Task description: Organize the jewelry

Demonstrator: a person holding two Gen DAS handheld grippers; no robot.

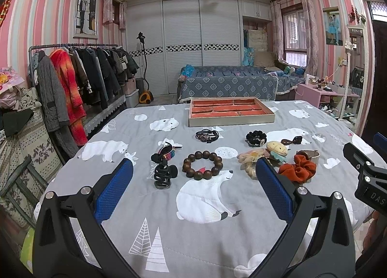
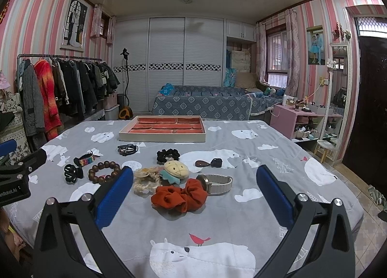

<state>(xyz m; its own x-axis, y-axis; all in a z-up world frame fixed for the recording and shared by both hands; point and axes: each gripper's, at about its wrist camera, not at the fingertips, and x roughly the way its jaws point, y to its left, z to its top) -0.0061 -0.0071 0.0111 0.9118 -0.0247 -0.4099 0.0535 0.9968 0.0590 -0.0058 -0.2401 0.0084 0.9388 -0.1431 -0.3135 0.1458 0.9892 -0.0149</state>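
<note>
so far nothing is held: the left gripper [image 1: 193, 169] and right gripper [image 2: 194, 177] both hang with fingers spread wide over the bedspread [image 1: 169, 241]. the jewelry lies loose near the empty tray [image 1: 231, 122]. the scrunchie [image 2: 180, 197] touches the watch [image 2: 217, 183], so one pinch could drag both. only the right view shows the watch clearly; the left shows the beads [image 1: 202, 165] unobstructed.

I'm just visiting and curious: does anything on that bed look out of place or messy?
Nothing looks damaged or spilled. The tray with red compartments sits empty, while the pieces lie loose on the bedspread. The orange scrunchie overlaps the watch, crowded against a cream scrunchie.
</note>
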